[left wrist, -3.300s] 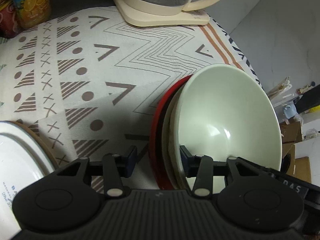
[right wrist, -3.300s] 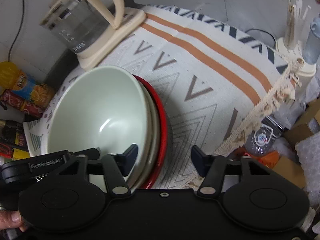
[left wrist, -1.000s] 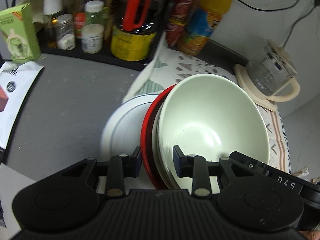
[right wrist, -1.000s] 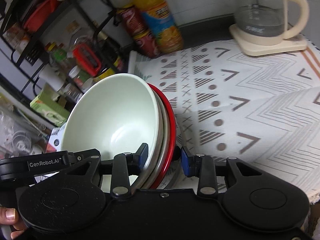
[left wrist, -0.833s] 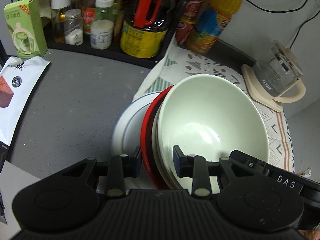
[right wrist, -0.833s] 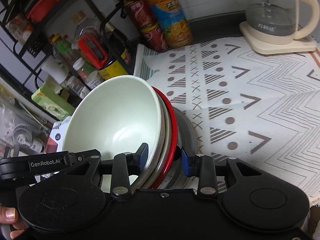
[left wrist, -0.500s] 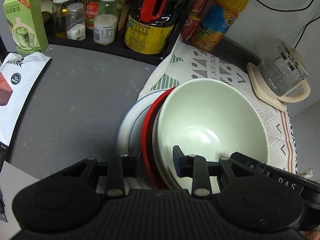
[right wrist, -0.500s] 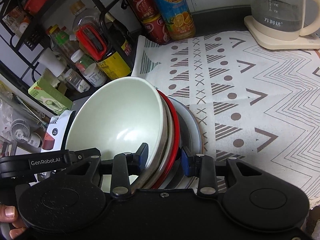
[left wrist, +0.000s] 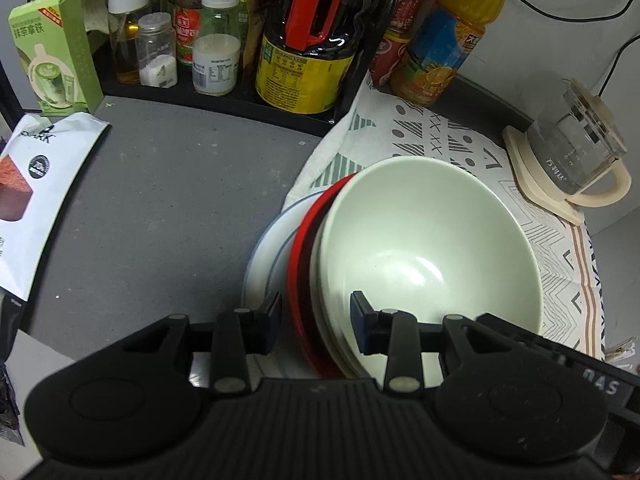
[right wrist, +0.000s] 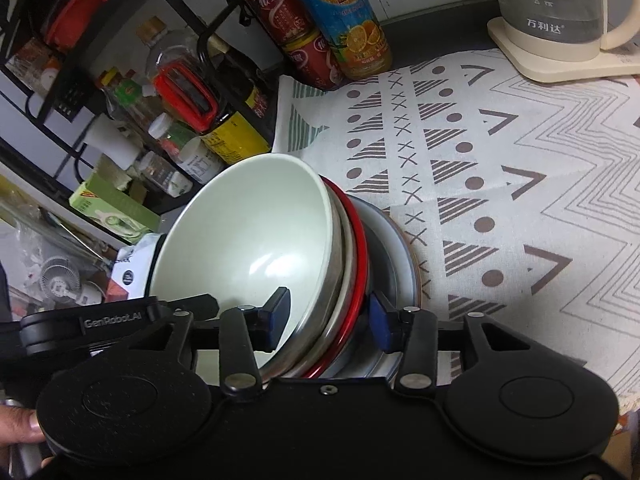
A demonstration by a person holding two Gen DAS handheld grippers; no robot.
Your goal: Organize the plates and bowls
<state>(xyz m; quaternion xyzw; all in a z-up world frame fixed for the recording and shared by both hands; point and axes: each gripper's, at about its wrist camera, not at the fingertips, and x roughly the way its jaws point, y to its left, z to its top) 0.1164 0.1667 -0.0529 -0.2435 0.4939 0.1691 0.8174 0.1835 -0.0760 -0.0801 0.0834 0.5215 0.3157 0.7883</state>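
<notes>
A nested stack sits on the white plate point(left wrist: 266, 258) at the seam where the patterned cloth point(right wrist: 520, 184) meets the bare grey table point(left wrist: 160, 200): a pale green bowl point(left wrist: 424, 248) on top, a steel bowl point(right wrist: 344, 236) under it, and a red plate point(left wrist: 299, 256) below that. The spice rack point(left wrist: 224, 96) runs along the table's far edge and the kettle point(left wrist: 572, 160) stands at its far right corner.

The left tool point(left wrist: 316, 316) straddles the stack's near-left rim, one pad inside the green bowl and the other outside the red plate. Its jaws have just been opening, and a gap shows beside the outer pad, so the grip looks released. The right tool point(right wrist: 328, 314) straddles the opposite rim the same way; its jaws have also just been opening, the blue outer pad stands clear of the red rim, and it holds nothing firmly.

The stack is stiff and likely heavy for a rim pinch, since several pieces ride together. Glazed and steel surfaces are slick, and the ceramic would chip or break if dropped. The nested pieces could slide against each other when tilted. The safest hold is on two opposite rims at once, clamping all layers together and keeping them level.
</notes>
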